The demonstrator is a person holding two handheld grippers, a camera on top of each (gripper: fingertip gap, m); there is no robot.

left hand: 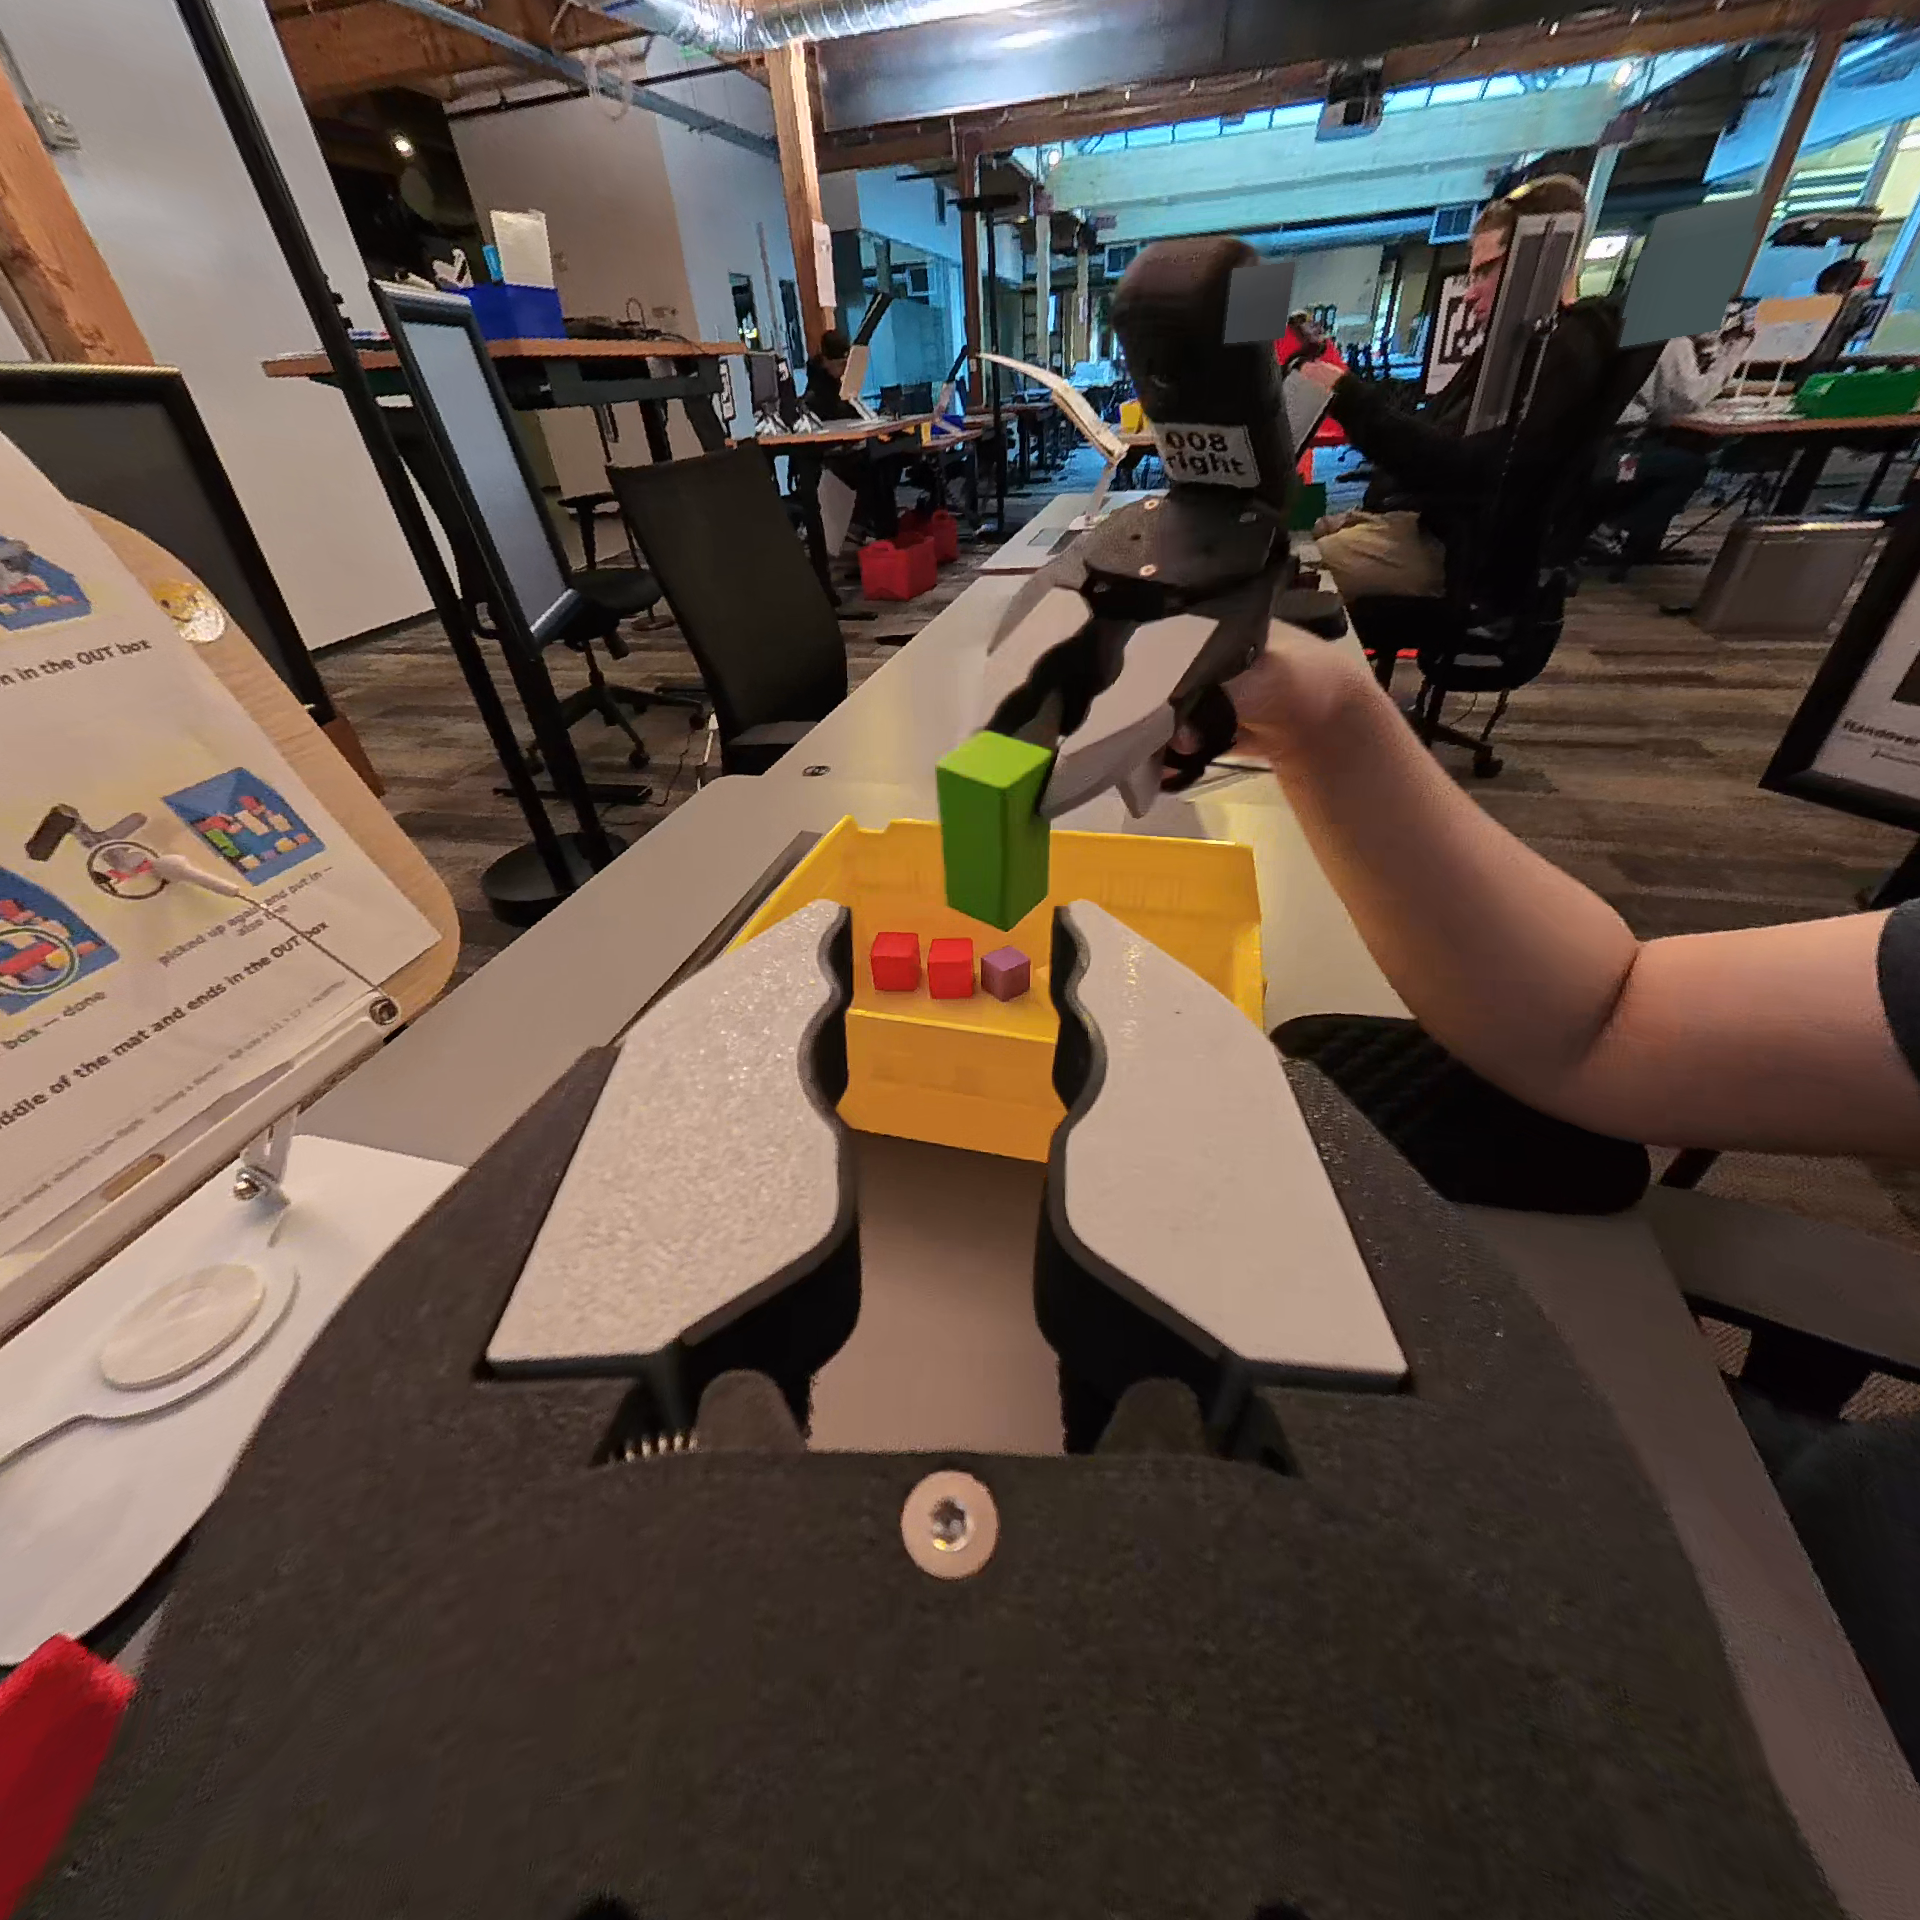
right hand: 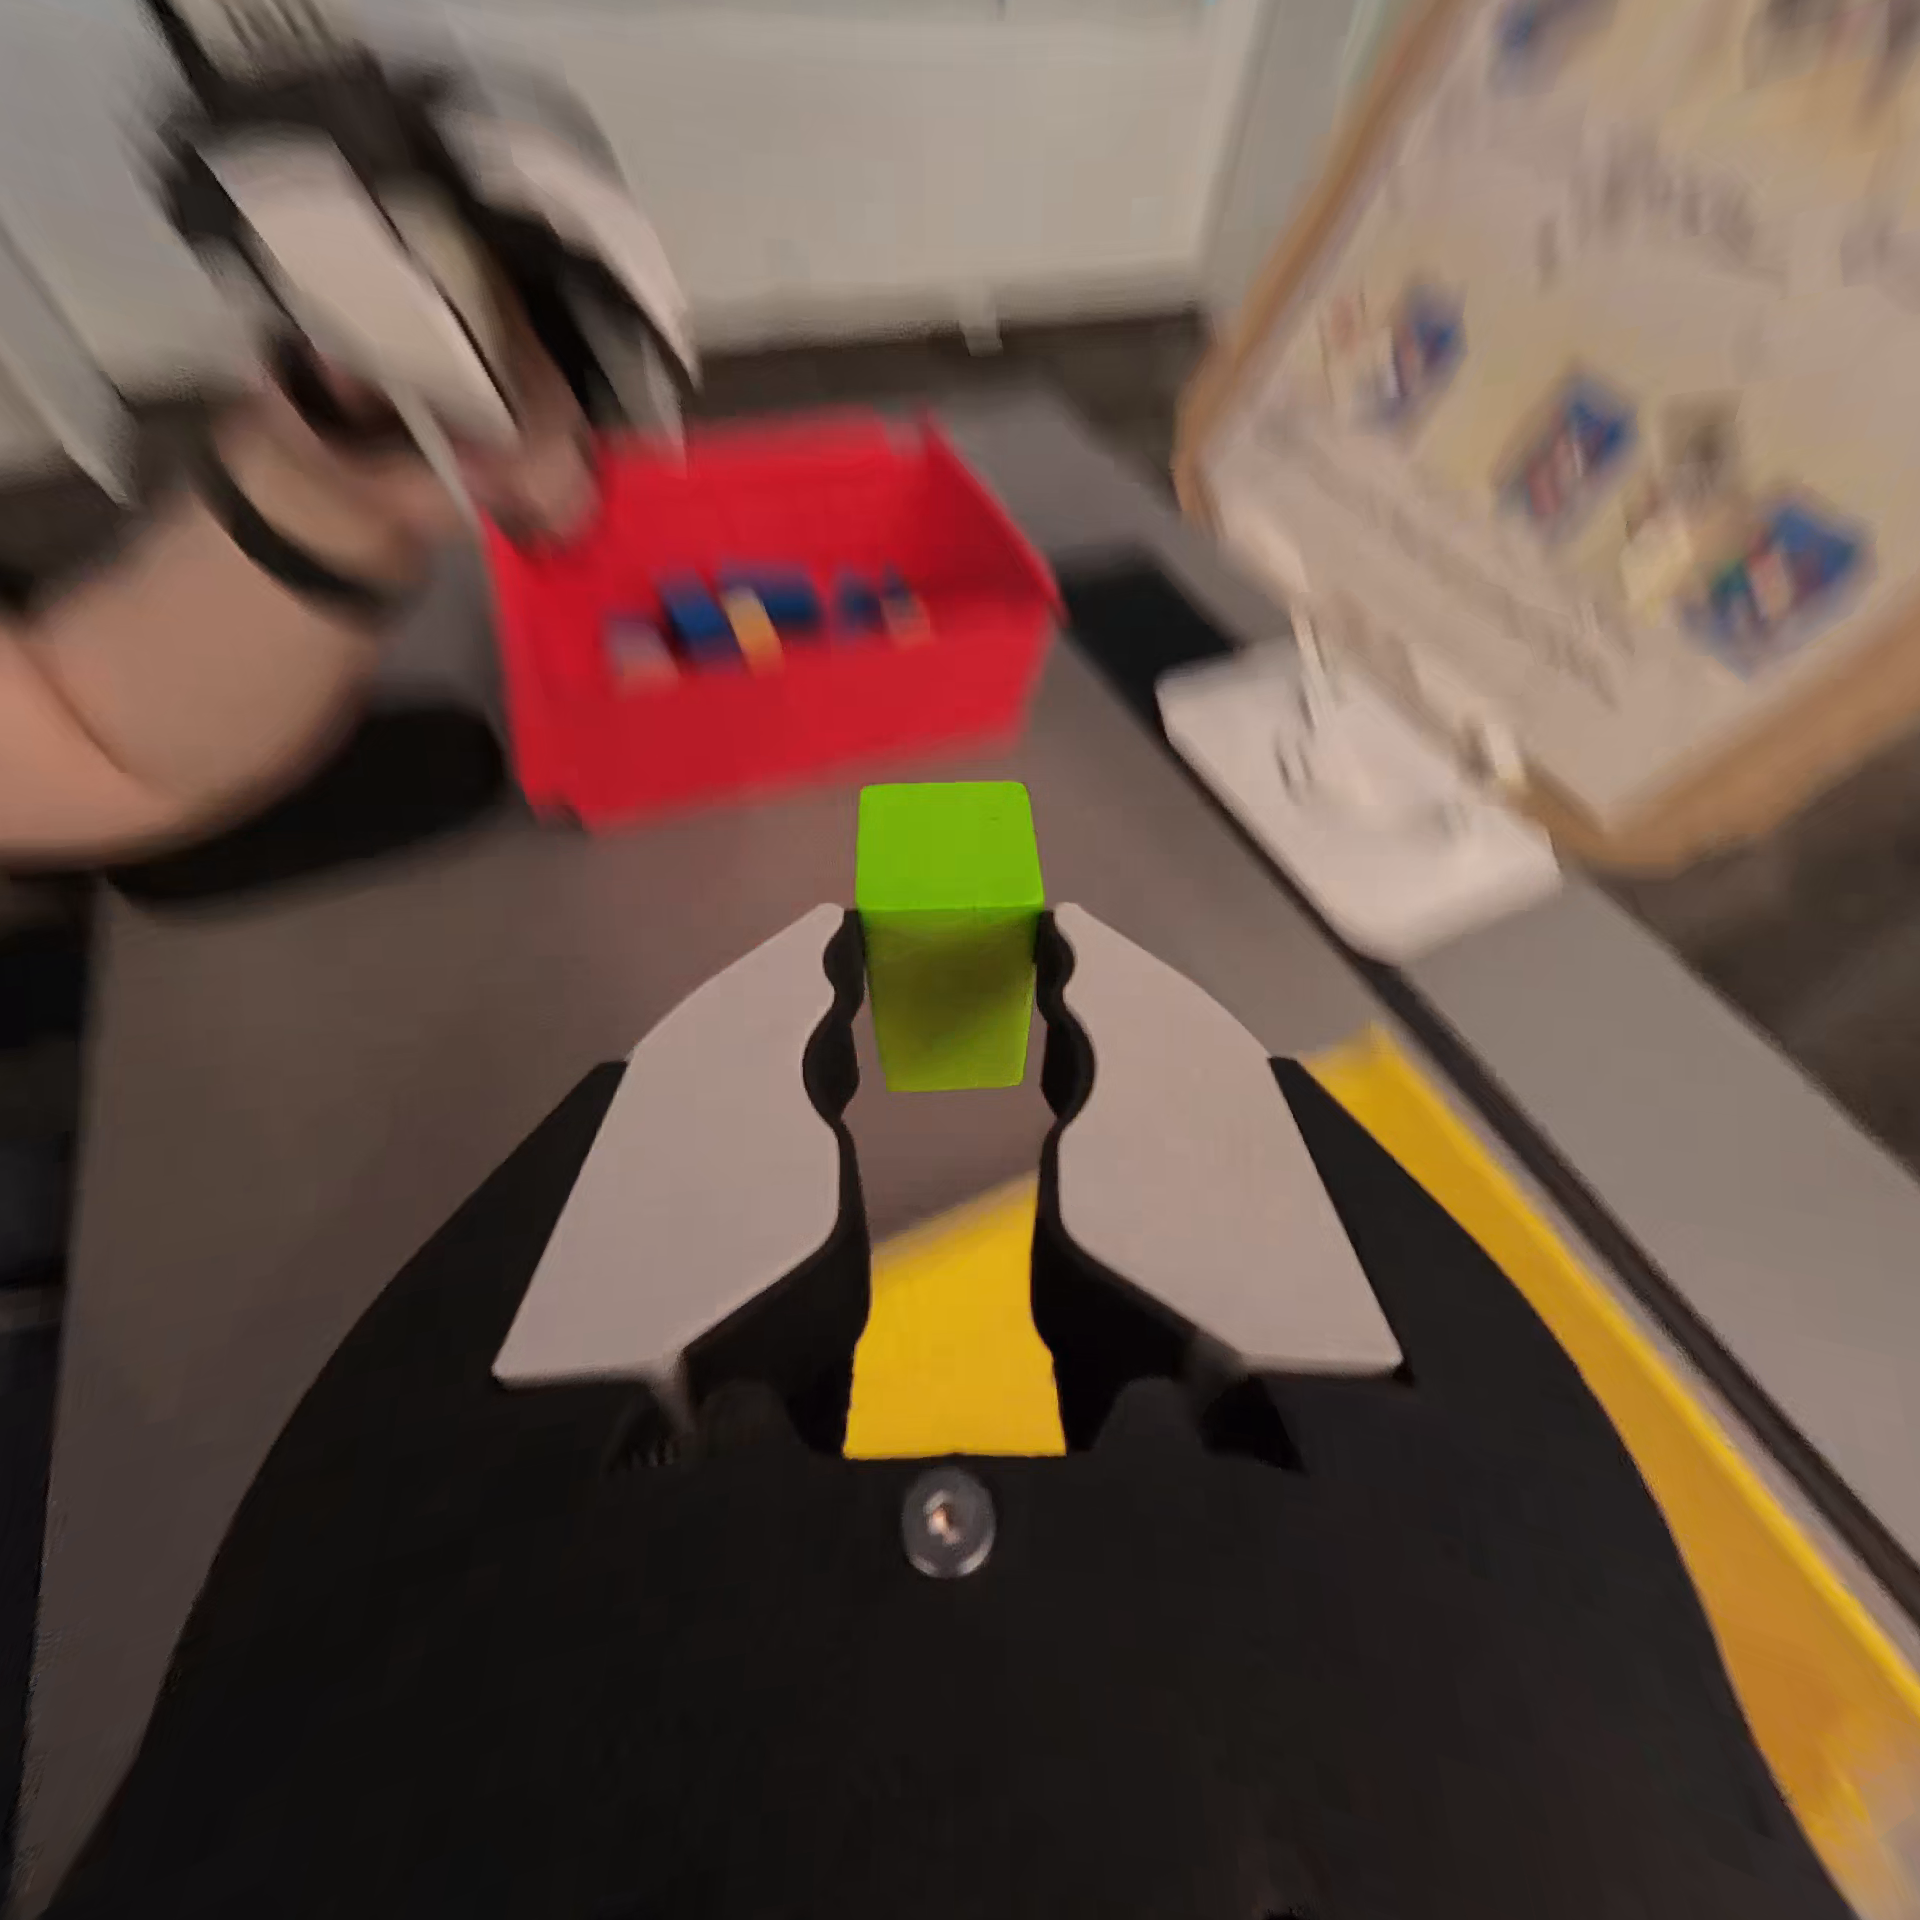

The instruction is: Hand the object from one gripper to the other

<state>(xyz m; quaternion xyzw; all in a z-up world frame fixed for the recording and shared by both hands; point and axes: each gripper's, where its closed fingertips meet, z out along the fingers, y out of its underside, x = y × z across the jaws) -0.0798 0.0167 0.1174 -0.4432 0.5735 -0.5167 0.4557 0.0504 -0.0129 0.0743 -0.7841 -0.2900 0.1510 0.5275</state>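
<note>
A green rectangular block (left hand: 992, 826) hangs upright above the yellow bin (left hand: 1195, 894), gripped at its top by my right gripper (left hand: 1044, 774), which reaches in from the right. In the right wrist view the same green block (right hand: 951, 935) sits between the tips of my right gripper (right hand: 948, 920). My left gripper (left hand: 951, 940) is open and empty, a little below and in front of the block. It shows blurred at the upper left of the right wrist view (right hand: 468, 416).
The yellow bin holds two red cubes (left hand: 923, 961) and a purple cube (left hand: 1005, 971). A red bin (right hand: 769, 623) with several coloured blocks stands farther along the grey table (right hand: 416, 1039). An instruction board (left hand: 156, 883) stands at the left. A person's forearm (left hand: 1558, 935) crosses from the right.
</note>
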